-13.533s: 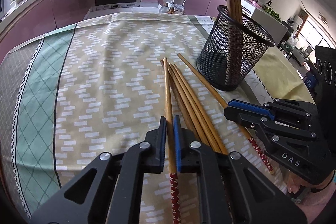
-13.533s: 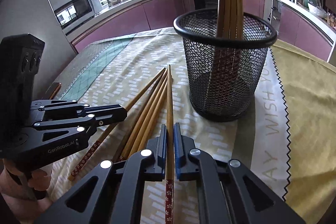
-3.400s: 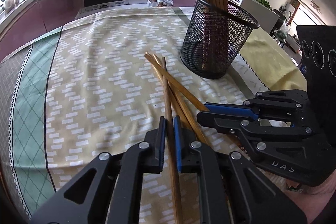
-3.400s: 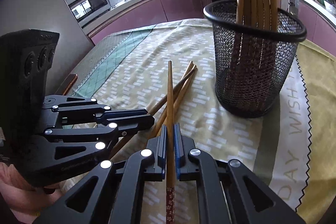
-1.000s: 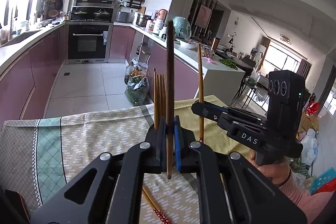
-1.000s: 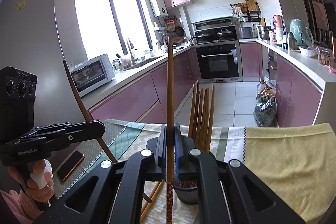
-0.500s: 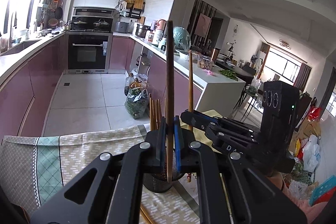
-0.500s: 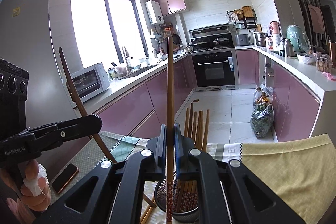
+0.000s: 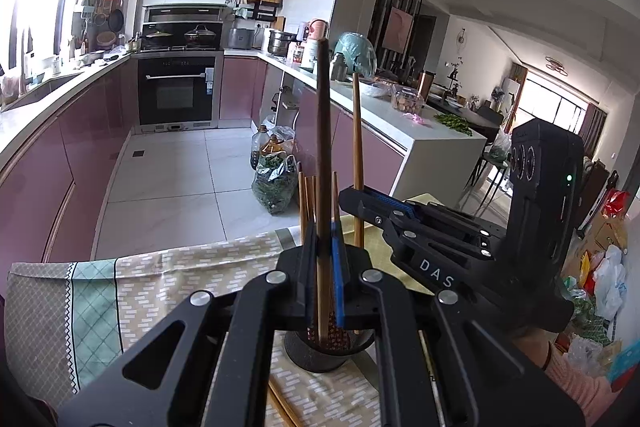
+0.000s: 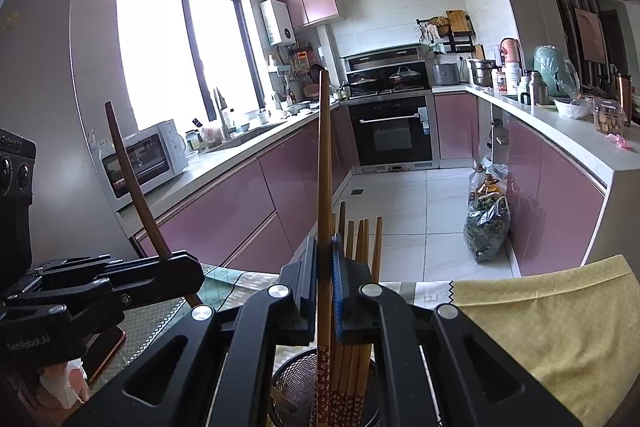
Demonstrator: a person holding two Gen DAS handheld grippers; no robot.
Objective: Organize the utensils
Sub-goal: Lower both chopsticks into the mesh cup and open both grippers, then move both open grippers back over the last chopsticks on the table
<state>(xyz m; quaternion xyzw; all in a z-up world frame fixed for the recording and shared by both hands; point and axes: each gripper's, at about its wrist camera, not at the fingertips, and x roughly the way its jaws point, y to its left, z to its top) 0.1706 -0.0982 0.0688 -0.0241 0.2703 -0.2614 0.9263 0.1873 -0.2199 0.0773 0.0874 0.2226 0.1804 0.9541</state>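
Above the black mesh cup (image 10: pixel 288 391), each gripper pinches one upright chopstick: the left gripper (image 9: pixel 325 267), marked "GenRobot.AI", and the right gripper (image 10: pixel 324 283), marked "DAS". More chopsticks (image 10: pixel 360 355) stand inside the cup, and others (image 9: pixel 282 407) lie on the tablecloth (image 9: pixel 168 279) just beside it.

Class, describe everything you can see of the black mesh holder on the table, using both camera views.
The mesh holder is a round cup of black wire mesh with a solid rim and a dark base, standing upright on the patterned tablecloth. Several wooden chopsticks stand in it, red-patterned ends down. Both grippers hide most of its wall. The left gripper and right gripper each hold one chopstick upright over its mouth.
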